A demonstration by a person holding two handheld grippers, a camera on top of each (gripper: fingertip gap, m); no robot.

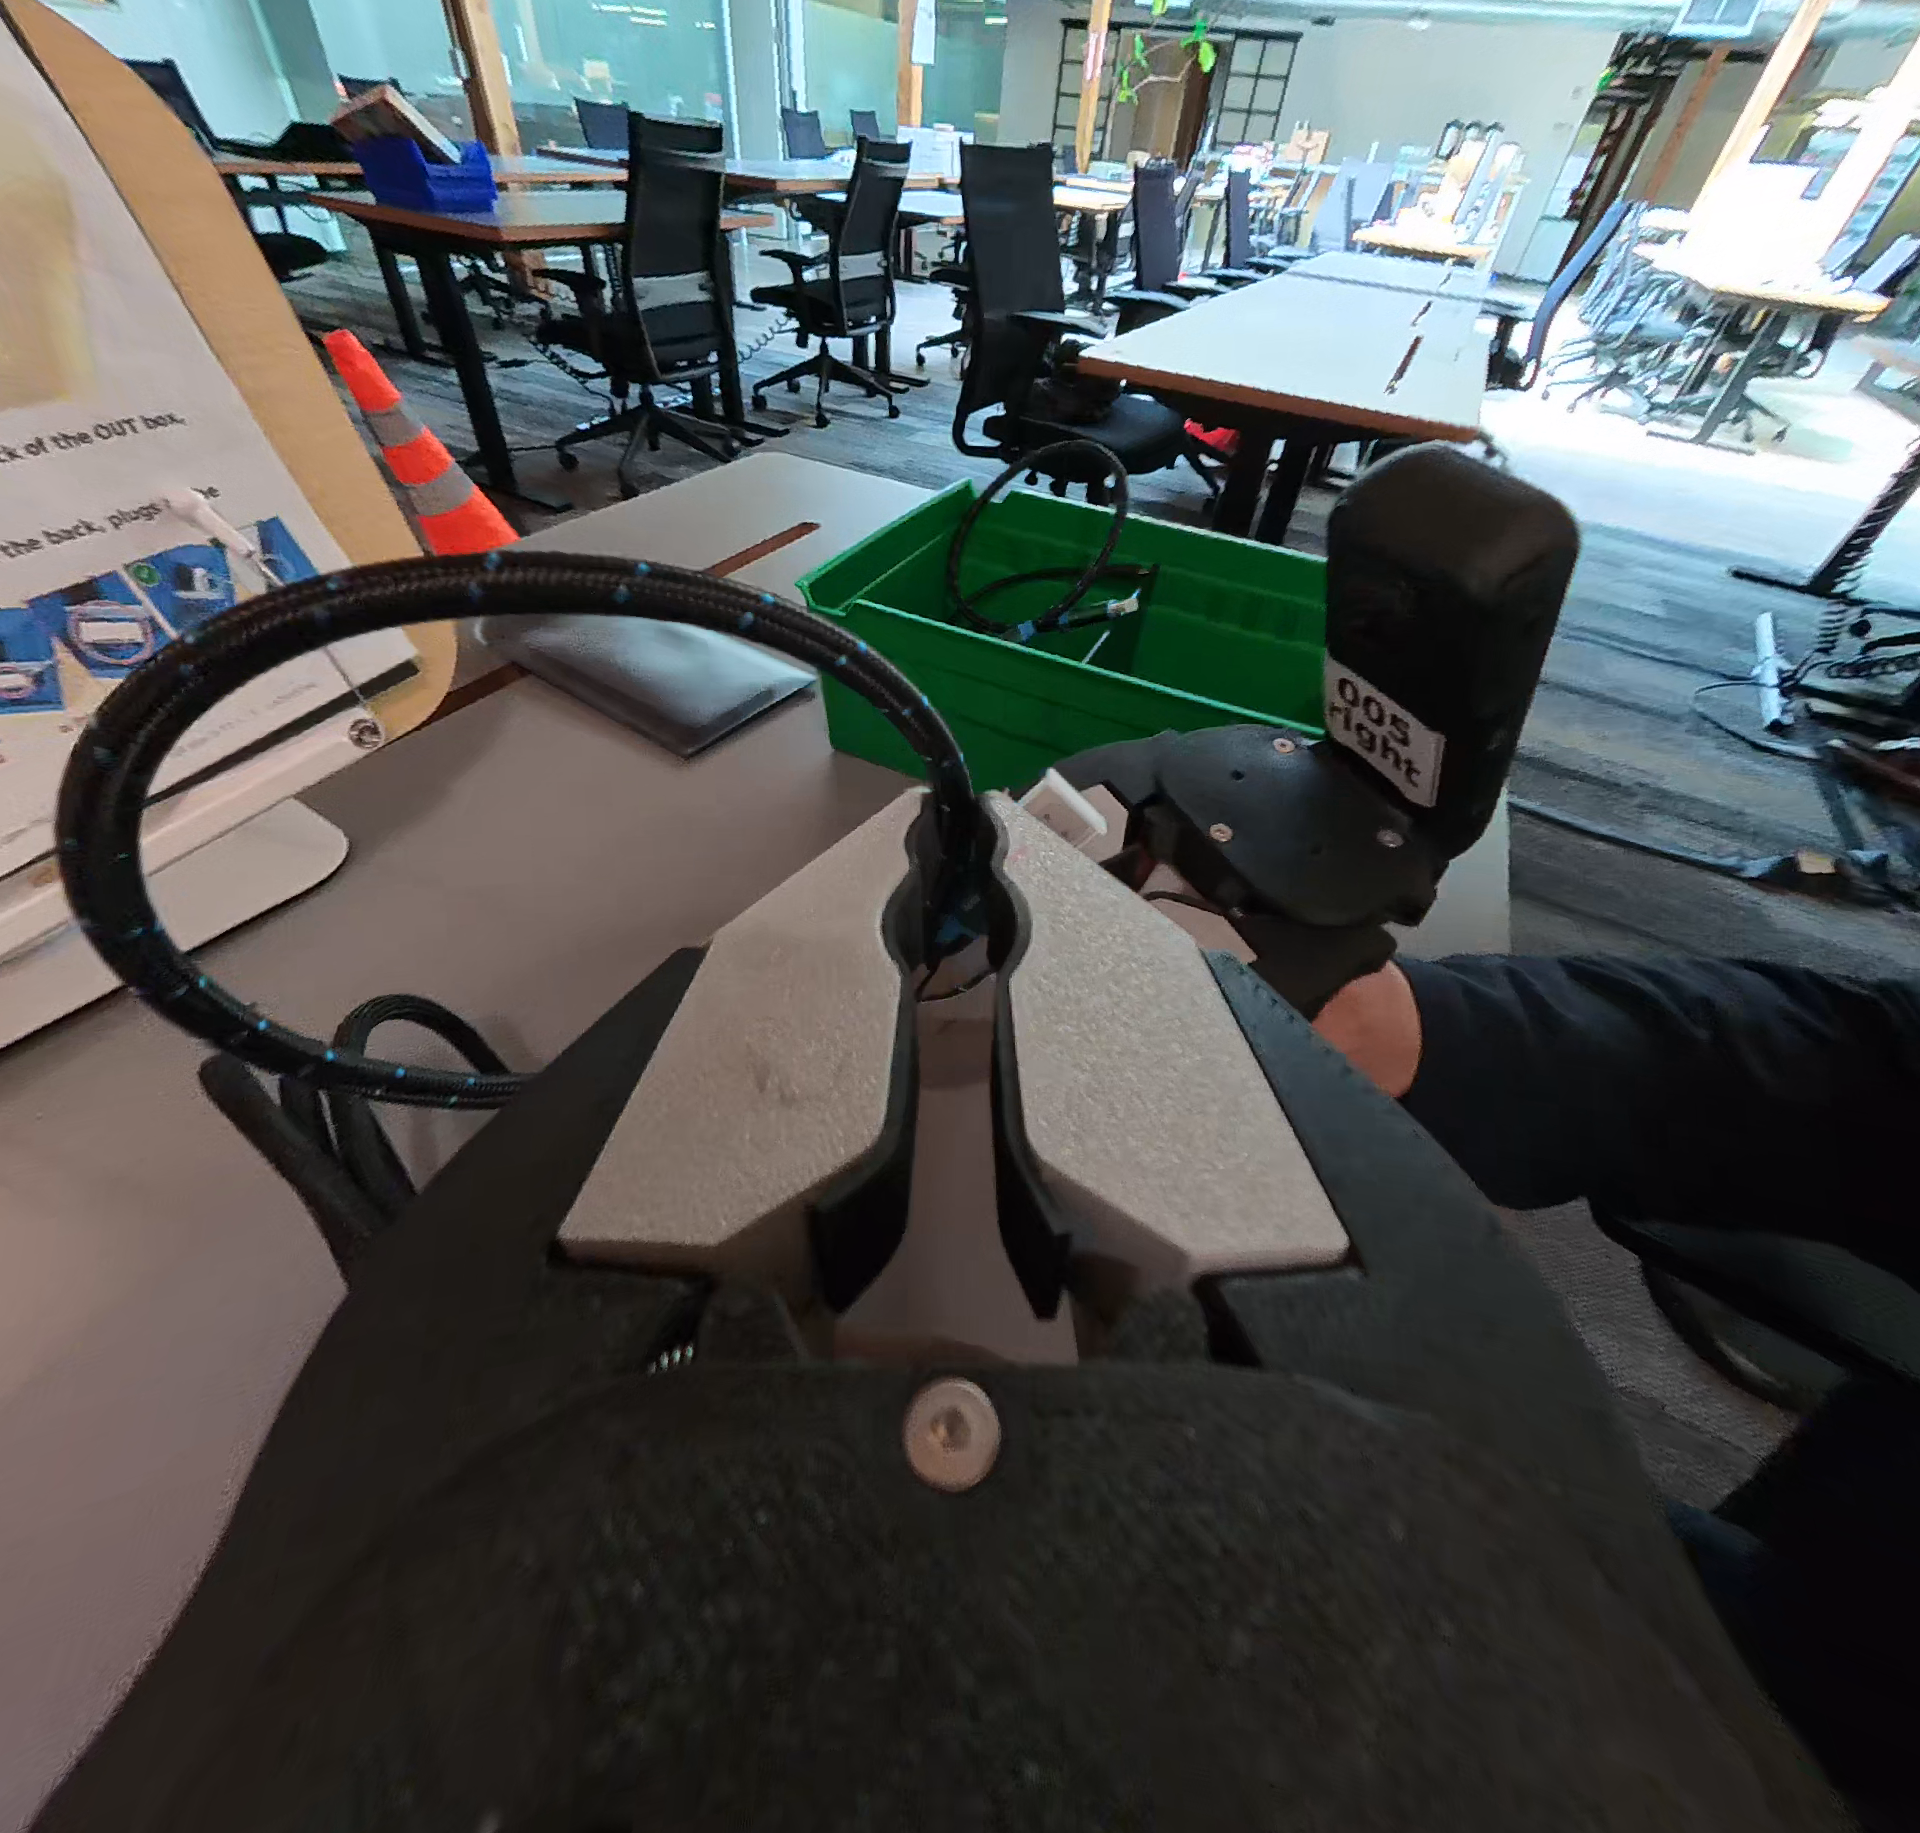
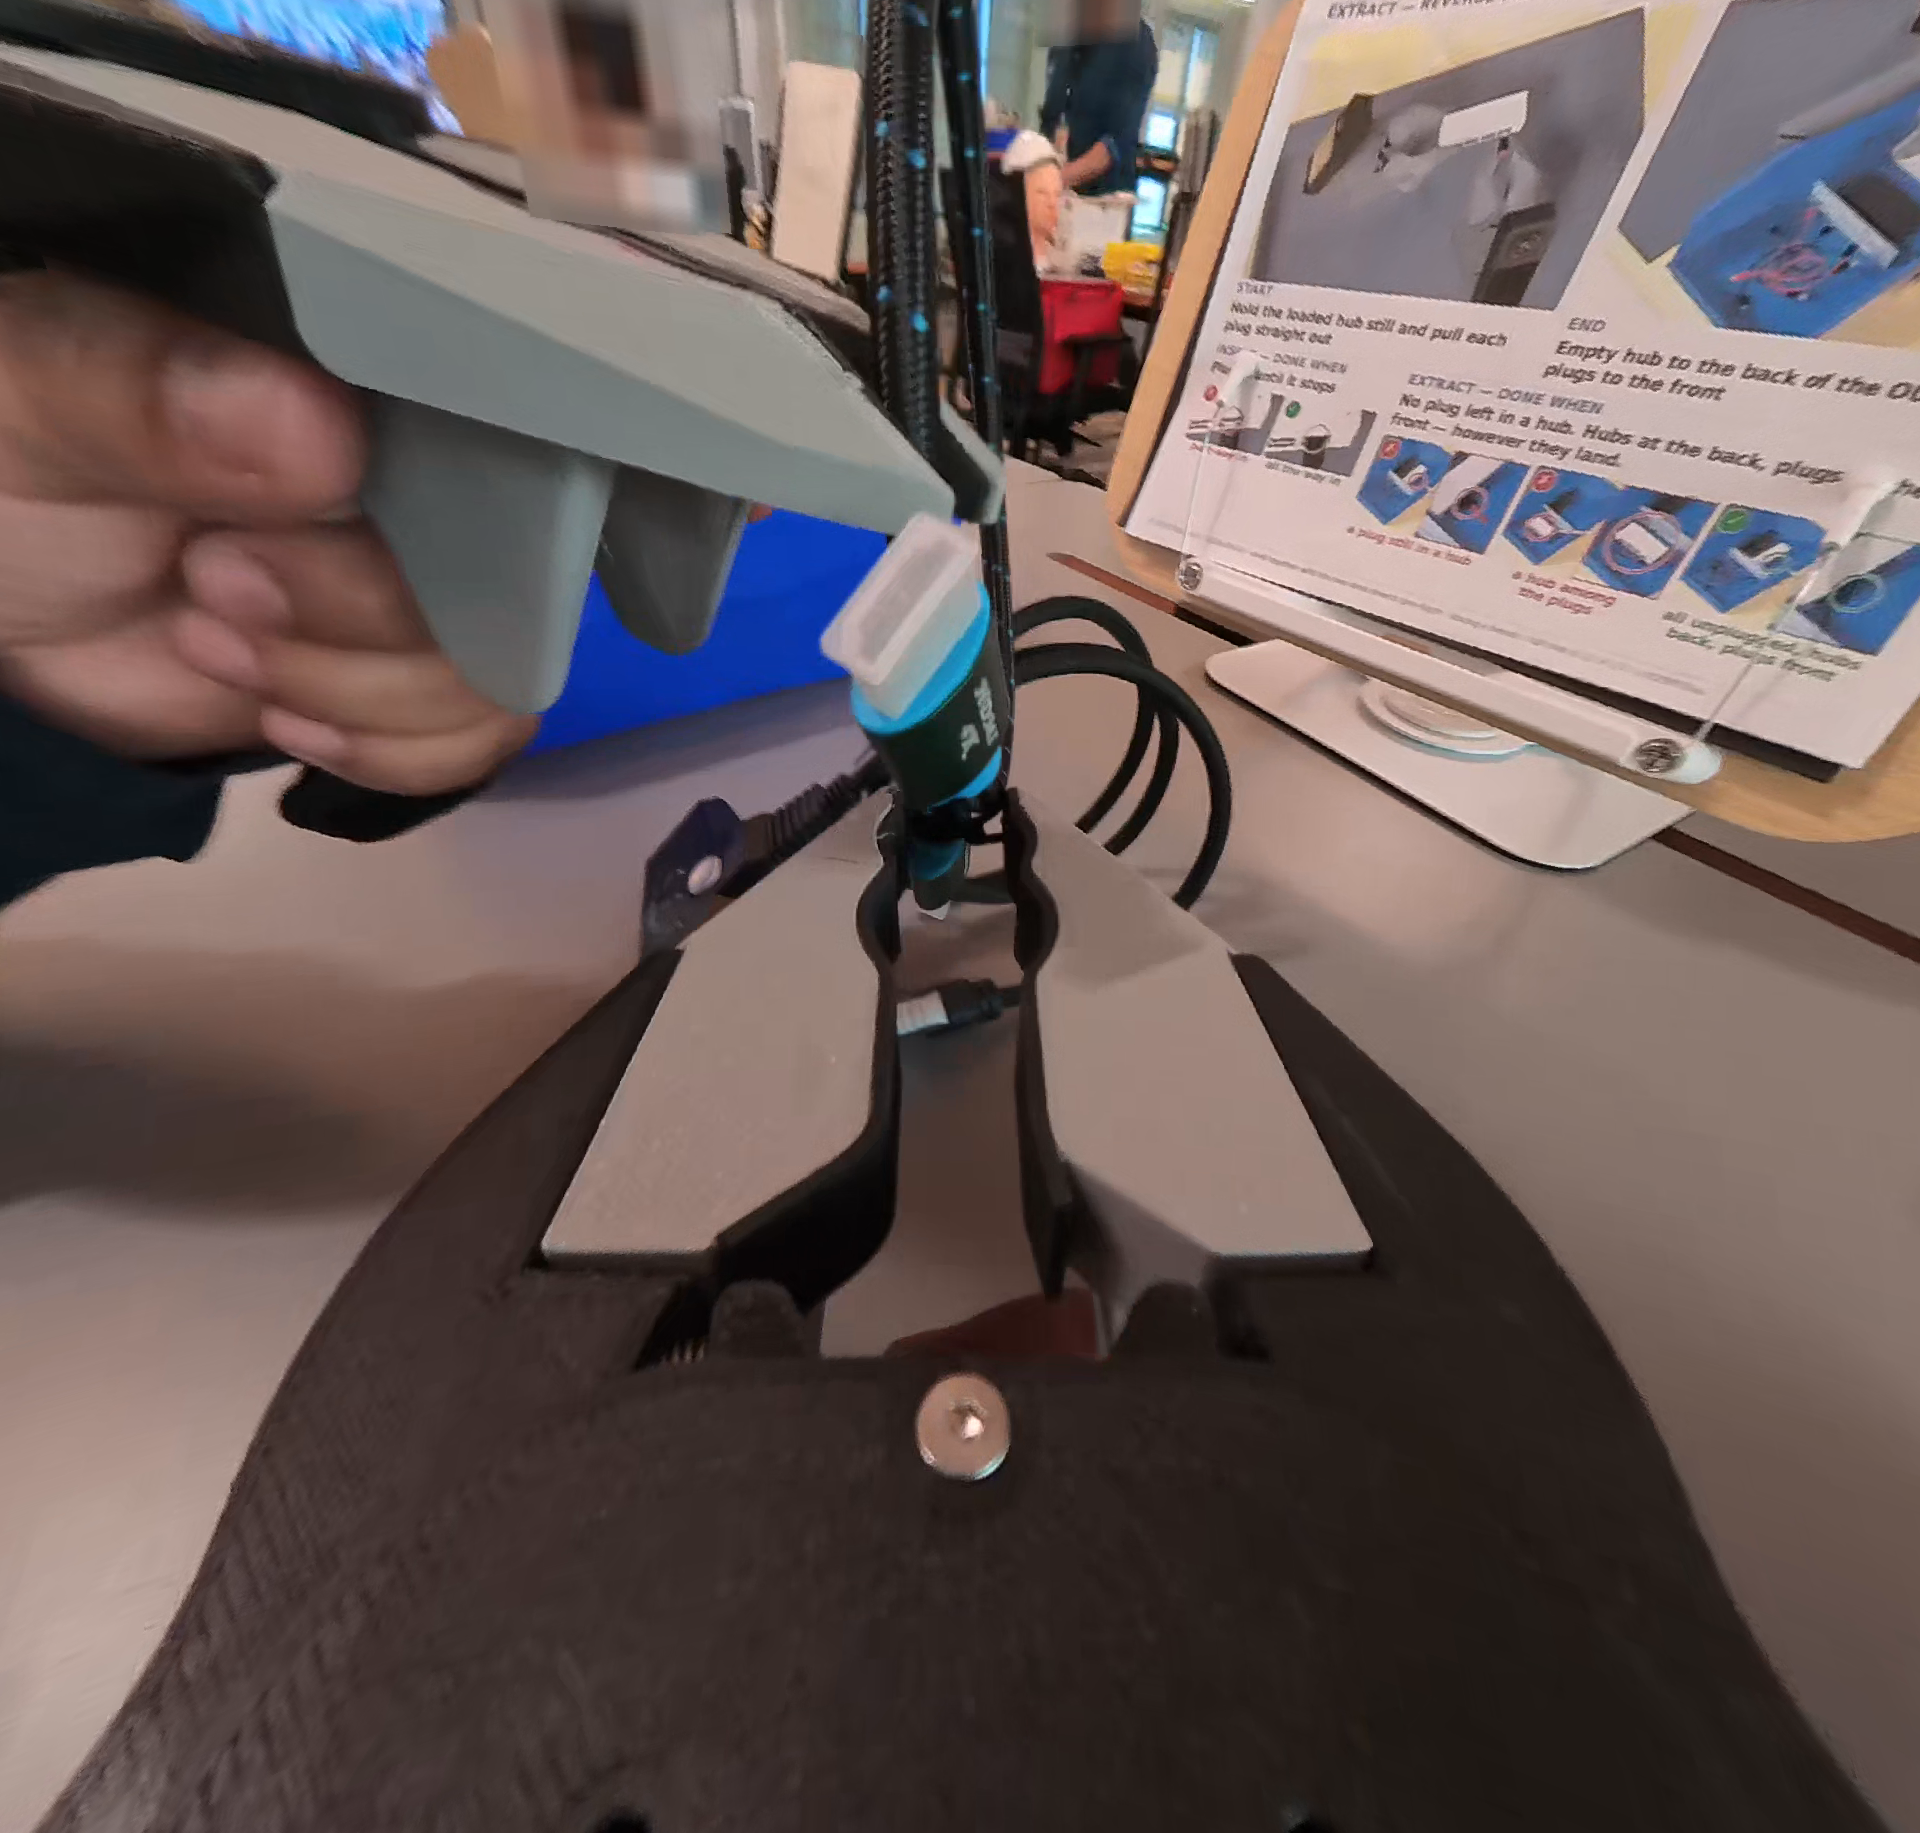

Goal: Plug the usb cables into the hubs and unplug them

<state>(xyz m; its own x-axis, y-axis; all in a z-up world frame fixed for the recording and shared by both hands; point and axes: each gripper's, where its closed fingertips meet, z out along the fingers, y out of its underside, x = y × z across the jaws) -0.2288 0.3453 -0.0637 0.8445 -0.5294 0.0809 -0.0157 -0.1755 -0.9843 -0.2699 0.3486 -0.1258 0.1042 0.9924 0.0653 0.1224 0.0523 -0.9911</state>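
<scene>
Just in front of the green bin, both grippers' fingers are clamped on one braided cable: left gripper on cord, right gripper below the blue plug

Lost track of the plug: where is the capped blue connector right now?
In the right wrist view it stands centre frame, the blue connector pinched in the right claw, just beneath the left claw.

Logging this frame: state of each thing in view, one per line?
Left gripper: shut on cable.
Right gripper: shut on plug.
Cable: looped up off the table.
Plug: clear cap on, tilted up.
Green bin: open, another cable inside.
Sign: upright on stand.
</scene>
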